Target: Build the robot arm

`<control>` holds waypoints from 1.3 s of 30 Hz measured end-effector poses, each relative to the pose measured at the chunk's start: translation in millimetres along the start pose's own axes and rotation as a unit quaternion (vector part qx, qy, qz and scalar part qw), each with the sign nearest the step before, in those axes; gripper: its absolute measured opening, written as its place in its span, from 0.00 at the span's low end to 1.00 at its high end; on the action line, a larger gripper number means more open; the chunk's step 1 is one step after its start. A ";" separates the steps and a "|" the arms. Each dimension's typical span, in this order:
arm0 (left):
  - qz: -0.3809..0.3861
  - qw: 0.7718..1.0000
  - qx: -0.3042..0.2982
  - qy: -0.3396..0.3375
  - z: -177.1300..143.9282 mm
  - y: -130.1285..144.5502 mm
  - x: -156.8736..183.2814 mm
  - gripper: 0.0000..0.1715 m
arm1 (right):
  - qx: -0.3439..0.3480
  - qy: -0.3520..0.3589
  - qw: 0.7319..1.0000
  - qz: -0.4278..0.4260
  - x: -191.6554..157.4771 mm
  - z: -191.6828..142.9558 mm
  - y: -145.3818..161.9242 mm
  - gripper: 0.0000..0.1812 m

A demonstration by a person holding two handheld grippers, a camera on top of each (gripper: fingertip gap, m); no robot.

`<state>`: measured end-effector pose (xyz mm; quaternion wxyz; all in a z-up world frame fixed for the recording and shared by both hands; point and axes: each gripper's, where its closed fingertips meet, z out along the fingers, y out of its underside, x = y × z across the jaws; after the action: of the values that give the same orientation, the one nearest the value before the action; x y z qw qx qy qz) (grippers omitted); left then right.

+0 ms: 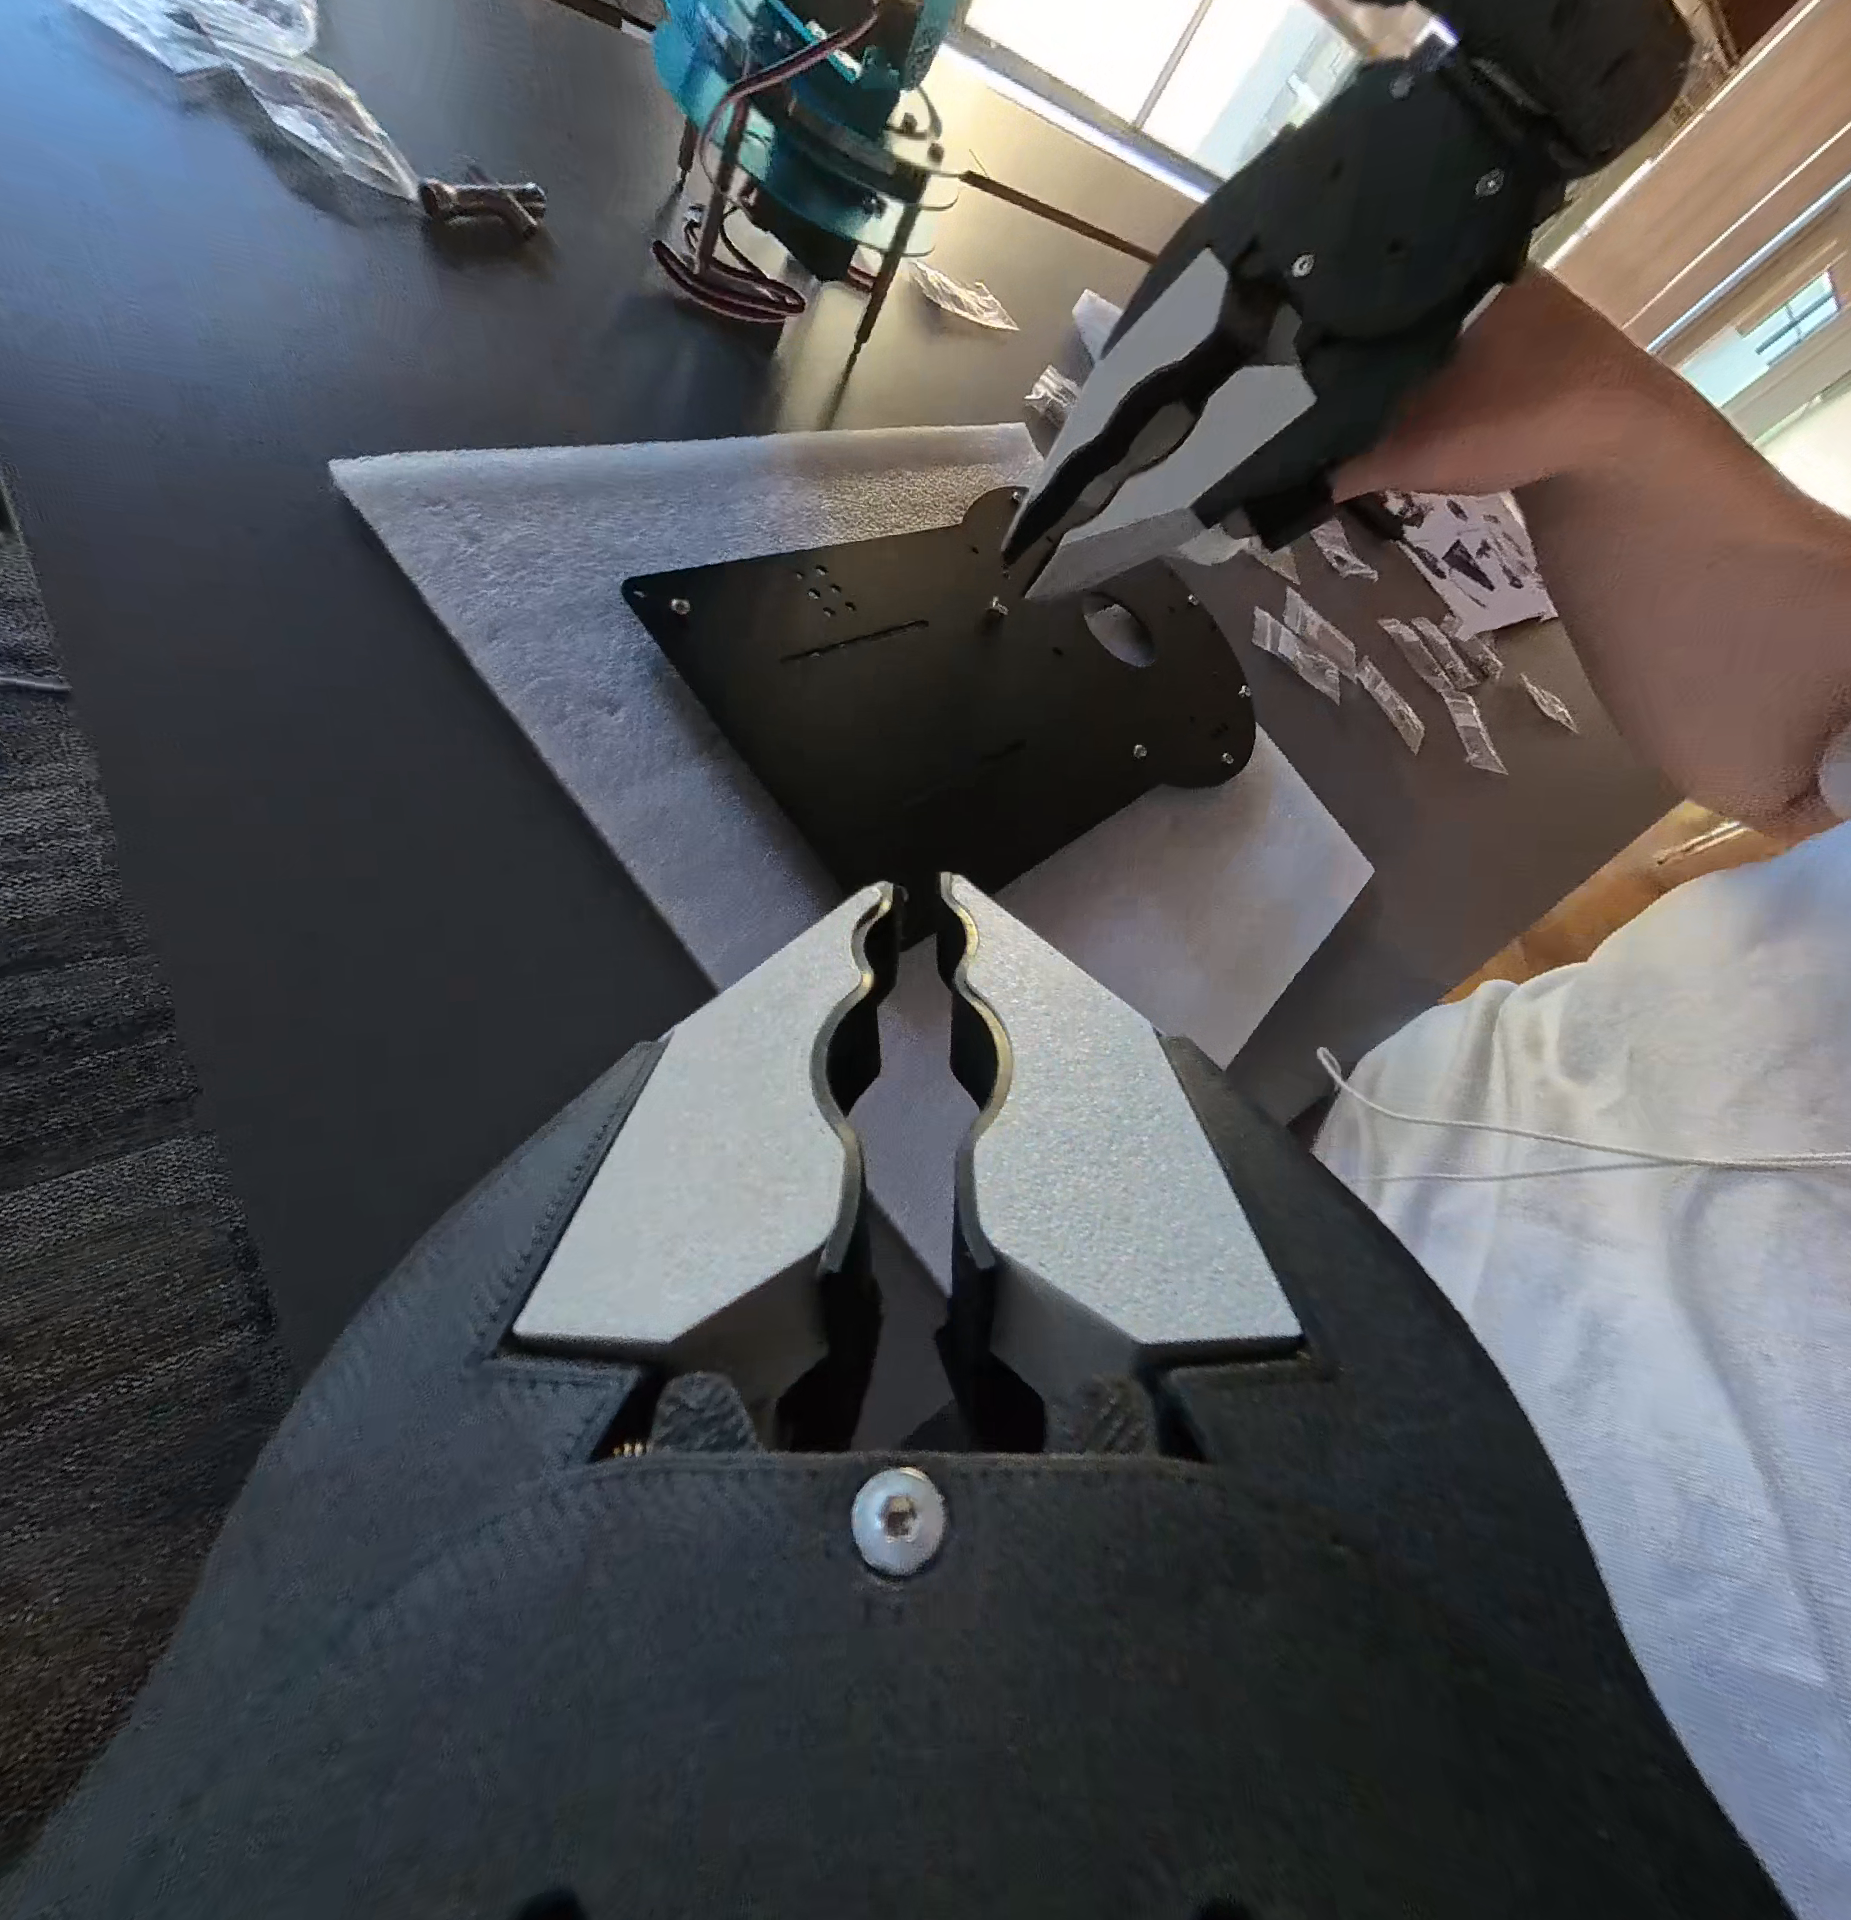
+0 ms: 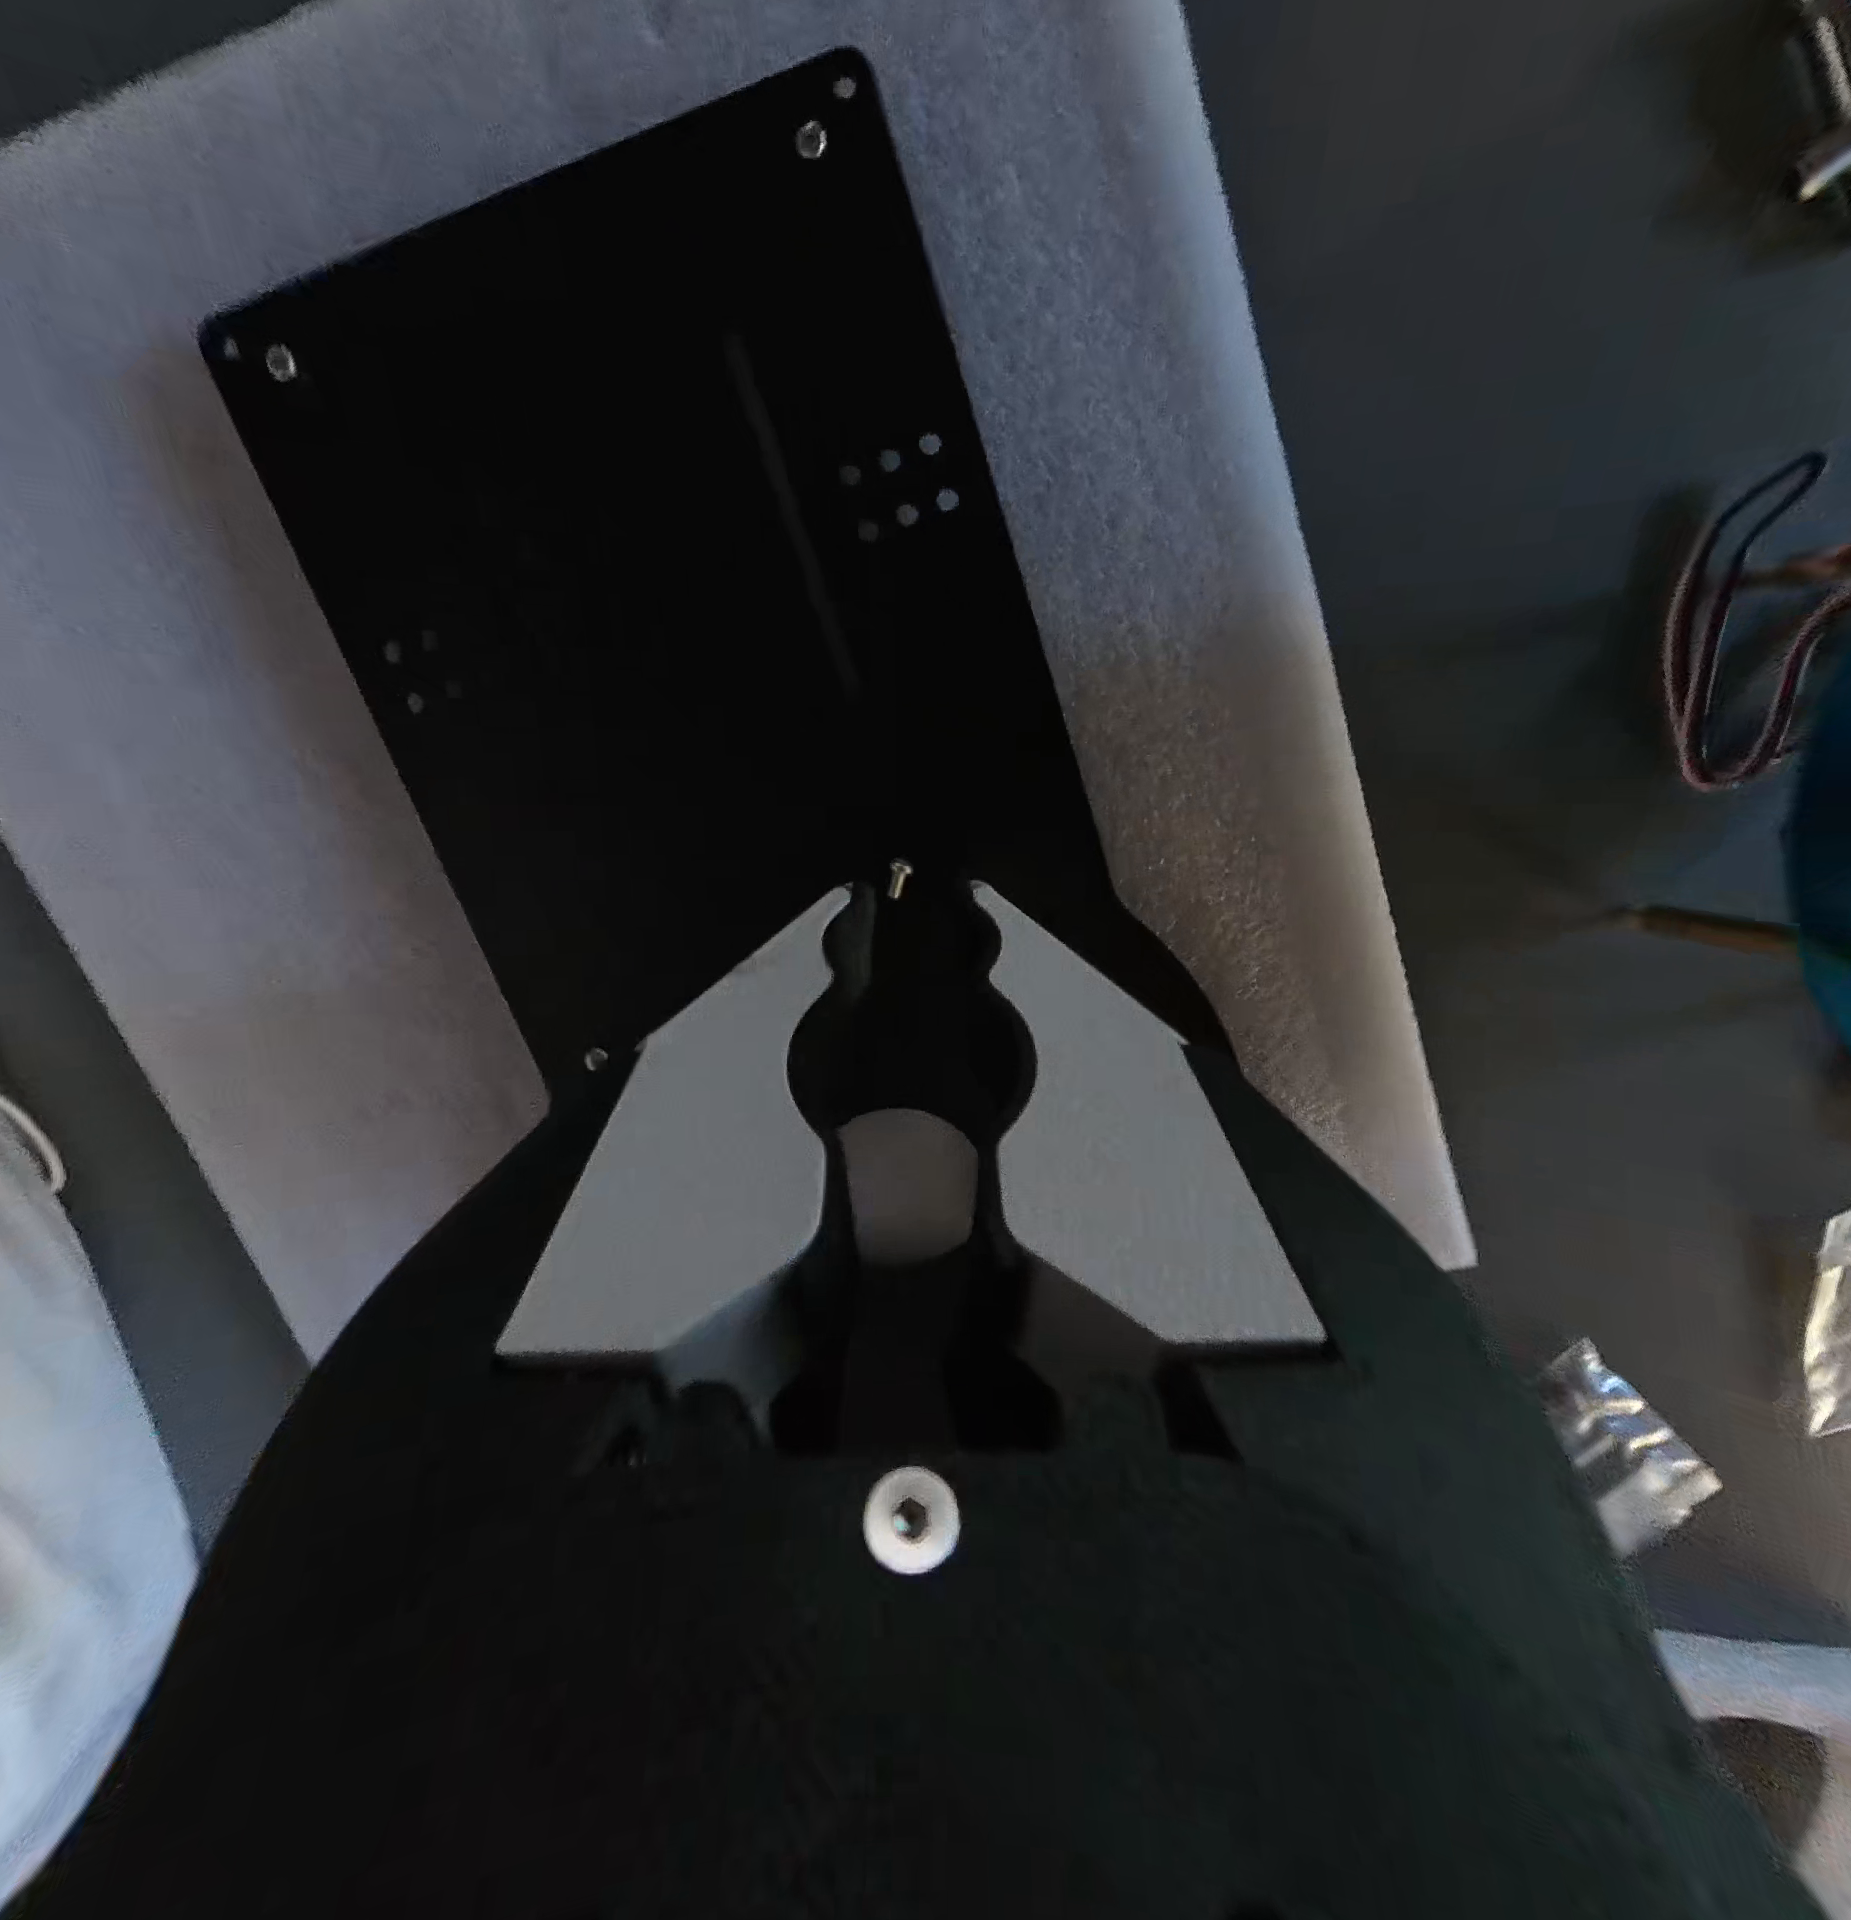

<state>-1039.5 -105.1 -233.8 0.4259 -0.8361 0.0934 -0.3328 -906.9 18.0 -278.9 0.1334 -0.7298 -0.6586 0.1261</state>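
A black plate [image 1: 952,727] with holes, a slot and corner screws lies on a white foam sheet [image 1: 547,540]. My left gripper [image 1: 916,888] hovers before the plate's near corner. Its jaws are nearly together and nothing shows between them. My right gripper [image 1: 1020,556], held by a person's hand, points down at the plate's far end. In the right wrist view my right gripper [image 2: 913,888] has its jaws a little apart over the plate [image 2: 588,520]. A small silver screw [image 2: 897,871] stands upright on the plate just ahead of the tips; it also shows in the left wrist view [image 1: 994,605].
A teal device with wires [image 1: 796,104] stands at the back of the dark table [image 1: 277,520]. Several small plastic bags [image 1: 1420,665] lie to the right, and some show in the right wrist view [image 2: 1627,1444]. A person's forearm [image 1: 1627,499] and white shirt [image 1: 1627,1351] fill the right side. The left gripper's tips are roughly 20 centimeters from the right gripper's.
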 end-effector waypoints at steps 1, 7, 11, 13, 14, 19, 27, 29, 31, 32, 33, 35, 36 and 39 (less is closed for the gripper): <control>-0.002 1.000 0.001 0.000 -2.6 0.7 -2.1 0.02 | 0.007 0.001 1.000 0.016 -0.8 -1.0 -1.1 0.07; -0.010 1.000 0.009 -0.003 -21.9 -2.5 -23.3 0.02 | 0.018 0.043 0.998 0.045 -3.0 4.9 -1.6 0.06; -0.009 1.000 0.011 -0.001 -31.9 -9.9 -35.3 0.02 | 0.014 0.063 0.996 0.065 -0.4 7.0 0.6 0.06; -0.004 1.000 0.010 -0.002 -34.9 -13.4 -40.6 0.02 | 0.018 0.061 0.995 0.074 -0.7 7.6 -0.9 0.06; -0.003 1.000 0.010 -0.002 -35.9 -14.9 -42.9 0.02 | 0.018 0.061 0.995 0.080 -0.5 7.7 -1.1 0.06; -0.001 1.000 0.006 0.004 -35.0 -19.6 -50.5 0.02 | 0.003 0.065 0.994 0.088 1.9 9.5 1.7 0.05; -0.002 1.000 0.001 0.014 -29.5 -20.9 -56.0 0.02 | -0.005 0.052 0.994 0.096 -0.9 13.5 0.5 0.03; -0.003 1.000 0.000 0.015 -28.0 -20.9 -56.6 0.02 | -0.008 0.053 0.994 0.093 -1.3 13.4 0.7 0.02; -0.003 1.000 -0.002 0.017 -26.5 -20.6 -56.8 0.02 | -0.011 0.053 0.994 0.093 -1.4 13.3 1.3 0.02; -0.003 1.000 -0.002 0.018 -25.7 -20.5 -56.6 0.02 | -0.012 0.057 0.994 0.092 -0.2 12.9 1.9 0.02; -0.004 1.000 -0.003 0.019 -25.0 -20.5 -56.6 0.02 | -0.013 0.061 0.994 0.090 1.6 12.5 2.3 0.04; -0.004 1.000 -0.003 0.020 -24.0 -20.2 -56.6 0.02 | -0.010 0.056 0.994 0.092 1.4 12.6 2.5 0.04; -0.005 1.000 -0.004 0.020 -23.6 -20.1 -56.6 0.02 | -0.010 0.052 0.994 0.094 1.0 12.6 2.8 0.03; -0.006 1.000 -0.003 0.022 -23.3 -20.1 -56.3 0.02 | -0.005 0.045 0.994 0.101 1.5 12.3 3.9 0.02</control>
<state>-1099.8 -83.0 -235.3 0.4191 -0.8306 0.0982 -0.3533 -907.6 19.5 -291.9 0.1457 -0.7980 -0.5758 0.1022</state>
